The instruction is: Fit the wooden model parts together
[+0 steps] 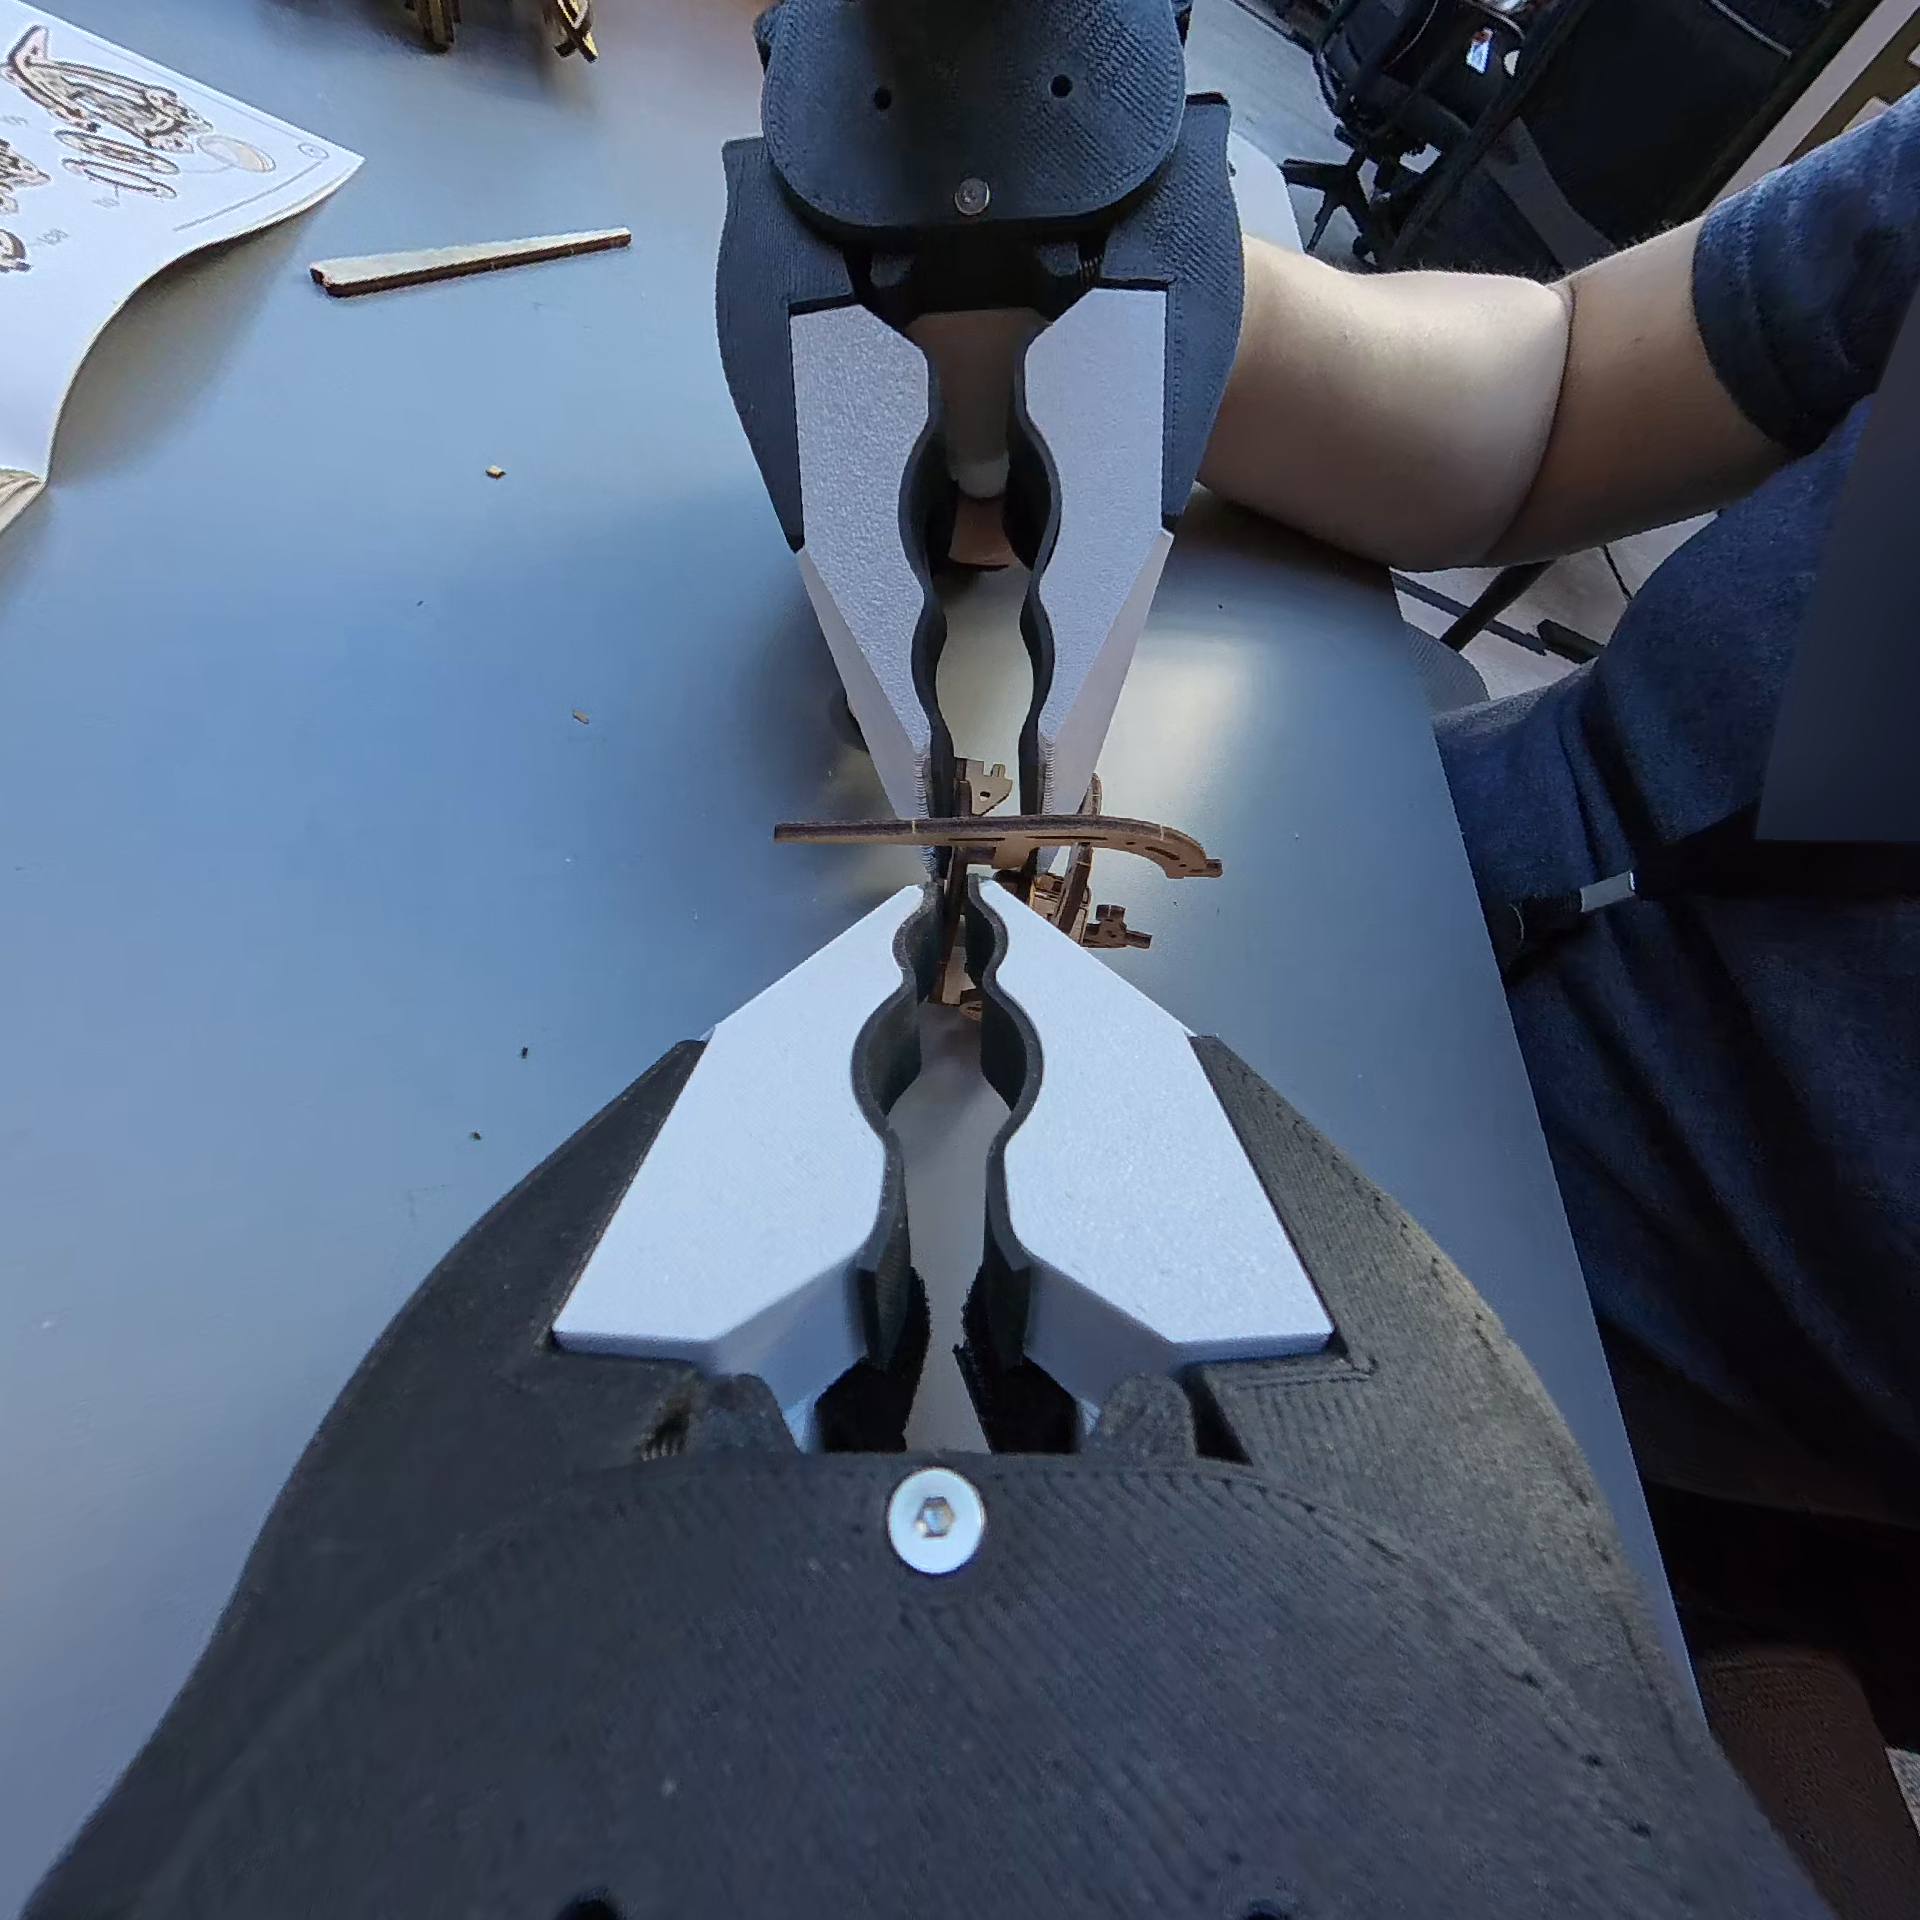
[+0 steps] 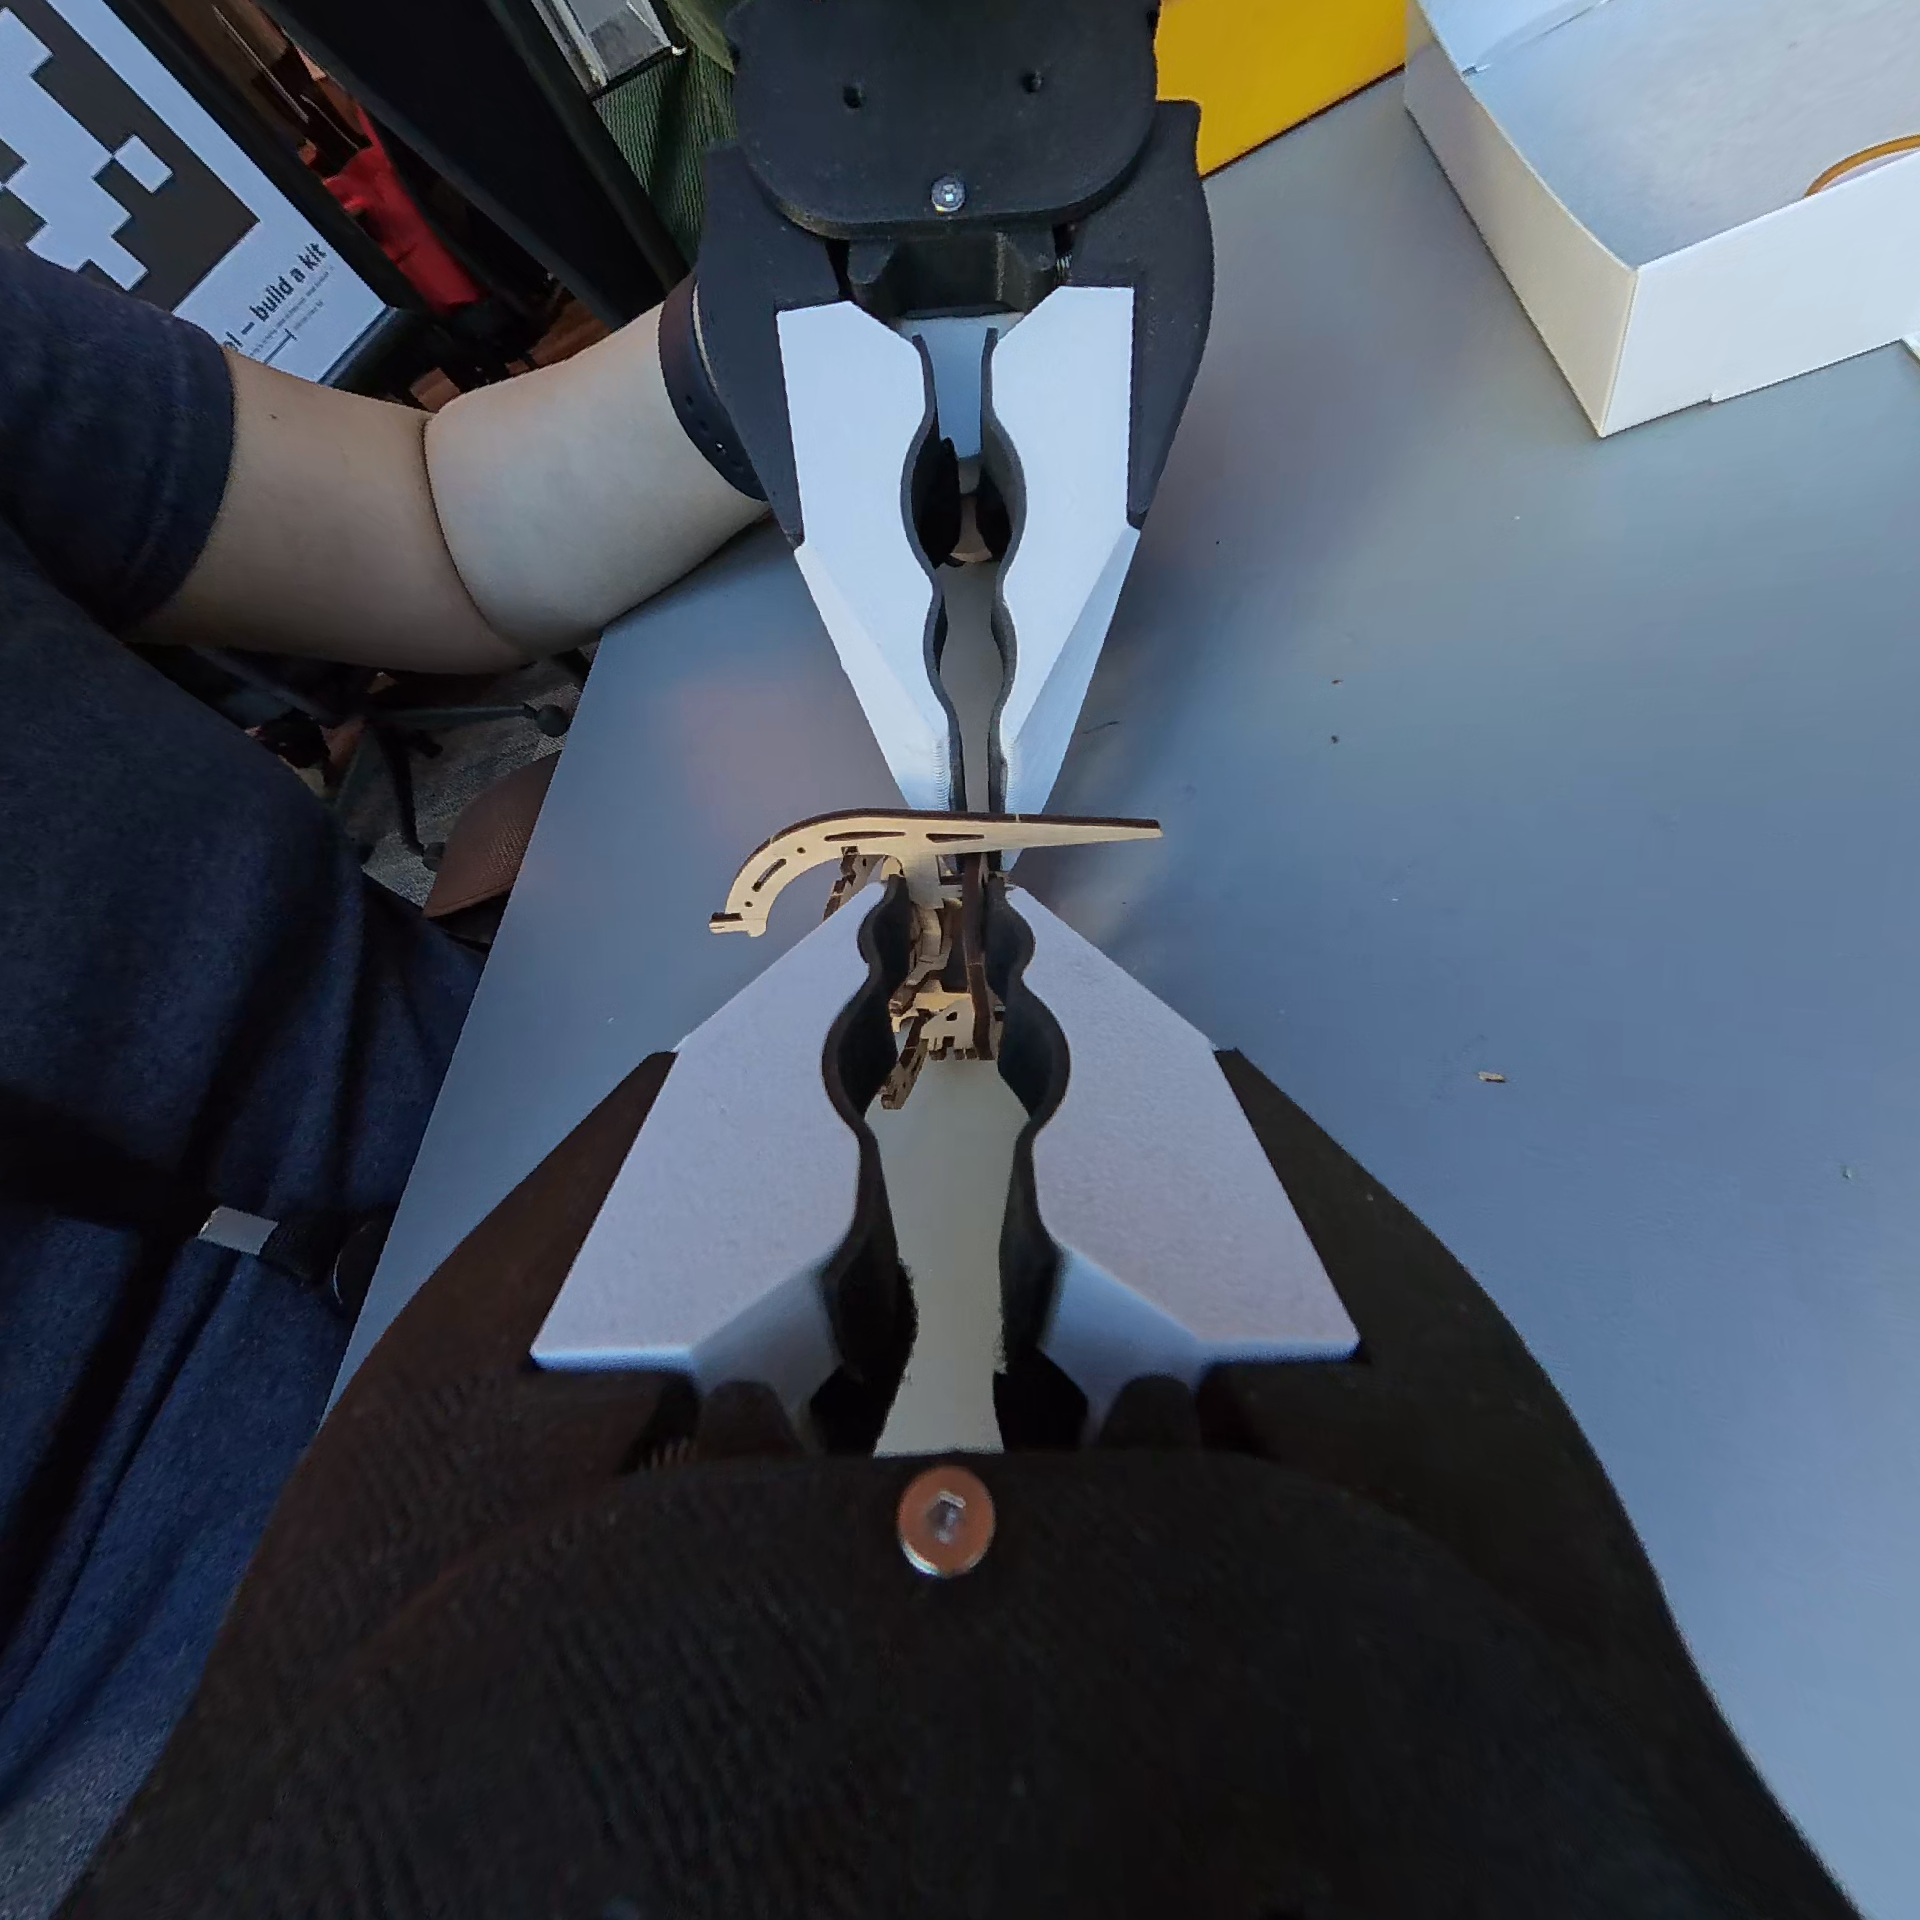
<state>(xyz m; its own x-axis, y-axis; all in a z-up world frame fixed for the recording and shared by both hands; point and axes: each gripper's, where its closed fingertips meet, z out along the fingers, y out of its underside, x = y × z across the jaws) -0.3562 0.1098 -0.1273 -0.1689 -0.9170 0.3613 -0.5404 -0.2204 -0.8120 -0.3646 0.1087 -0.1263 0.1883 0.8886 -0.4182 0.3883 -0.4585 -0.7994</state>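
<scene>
A small wooden model is held in the air between my two grippers, which face each other tip to tip over the grey table point(image 1: 312, 779). Its long curved flat piece point(image 1: 1101, 831) lies crosswise between the tips and also shows in the right wrist view point(image 2: 831, 847). My left gripper point(image 1: 948, 899) is shut on a thin upright plate of the model point(image 1: 948, 951). My right gripper point(image 2: 940, 904) is shut around the model's small notched body point(image 2: 935, 1023). The opposite gripper's tips show in each view, the right one point(image 1: 982, 795) and the left one point(image 2: 974, 795).
A printed instruction sheet point(image 1: 156, 156), a loose wooden strip point(image 1: 468, 260) and more wooden parts point(image 1: 499, 26) lie at the far left. A white box point(image 2: 1662, 229) stands at the back right. The person's arm point(image 1: 1403, 416) and body are at the table edge. My left and right fingertips are right by each other.
</scene>
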